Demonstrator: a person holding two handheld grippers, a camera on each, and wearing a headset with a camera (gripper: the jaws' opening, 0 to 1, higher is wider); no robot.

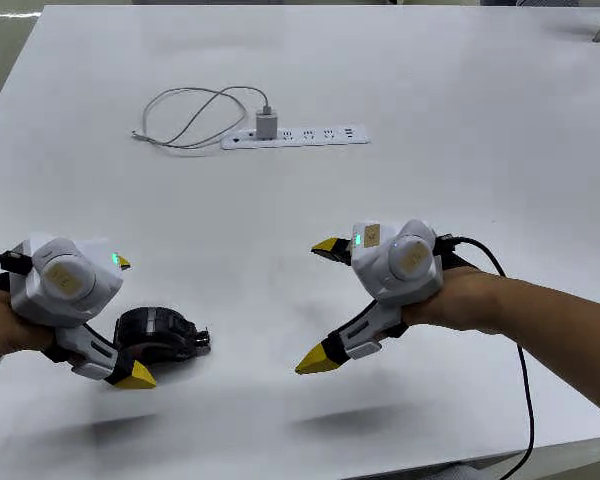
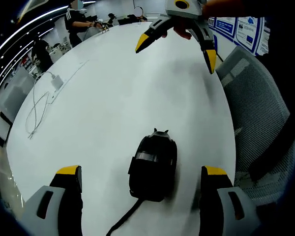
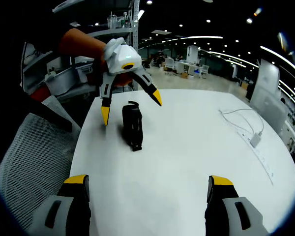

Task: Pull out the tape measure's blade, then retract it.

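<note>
In the head view the tape measure (image 1: pixel 165 333) lies on the white desk (image 1: pixel 430 90) at about 8 o'clock. The left gripper (image 1: pixel 130 320) has its jaws spread to either side of the case and not yet pressing it. The right gripper (image 1: pixel 318 303) hangs at 3 o'clock from the case, well apart, its jaws released and empty. A power strip (image 1: pixel 300 135) with a cable (image 1: pixel 190 115) sits far off toward 12 o'clock, out of the way.

In the left gripper view the black case sits midway between the two yellow tips, its small end tab pointing to 12 o'clock and a strap trailing to 6 o'clock. The step looks to be closing on the case. I would squeeze across its flat sides, low and centred, so it cannot twist when the blade is drawn.

In the right gripper view the case lies at 11 o'clock beneath the other gripper. The right jaws should come in level with the desk, pinch only the tab, and pull straight along the case's length.
</note>
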